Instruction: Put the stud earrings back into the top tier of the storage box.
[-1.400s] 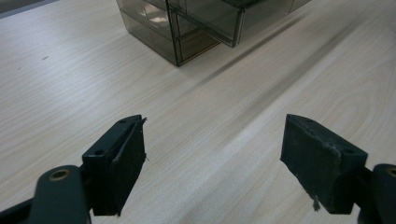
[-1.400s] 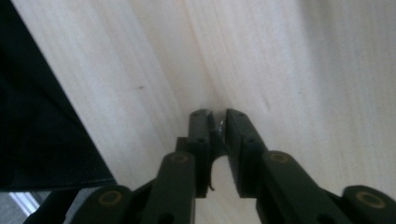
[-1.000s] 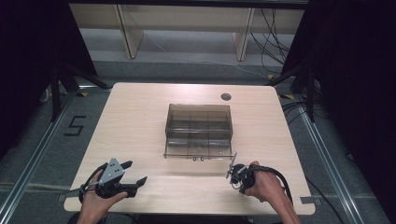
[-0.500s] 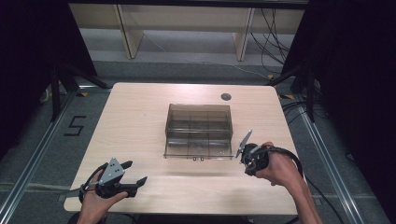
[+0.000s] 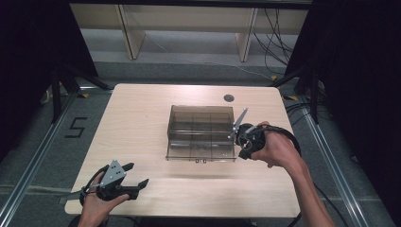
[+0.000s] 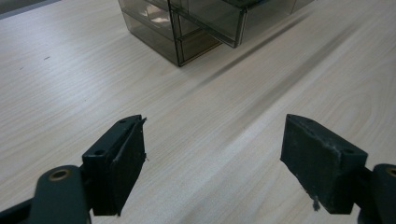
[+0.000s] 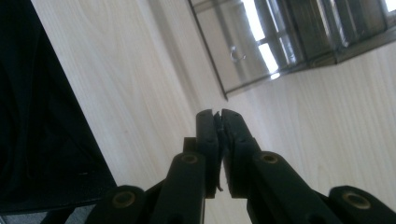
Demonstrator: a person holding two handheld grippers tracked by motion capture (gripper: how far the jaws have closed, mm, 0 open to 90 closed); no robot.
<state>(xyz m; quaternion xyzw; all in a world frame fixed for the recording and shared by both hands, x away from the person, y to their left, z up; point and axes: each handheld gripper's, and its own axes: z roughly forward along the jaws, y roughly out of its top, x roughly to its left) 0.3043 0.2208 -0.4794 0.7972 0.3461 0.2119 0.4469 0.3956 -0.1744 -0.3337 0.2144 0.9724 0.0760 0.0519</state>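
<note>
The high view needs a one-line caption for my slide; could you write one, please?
Right gripper, jaws shut, beside a smoky clear box; left gripper open near the table's front edge.

The bench (image 5: 142, 118) has a light wood top with rounded corners. A see-through brown plastic box (image 5: 201, 132) sits on it, near the middle. The box has little rooms inside, split by thin walls. A small round dark hole (image 5: 229, 98) is in the top, at the far side, a bit to the right.
</note>
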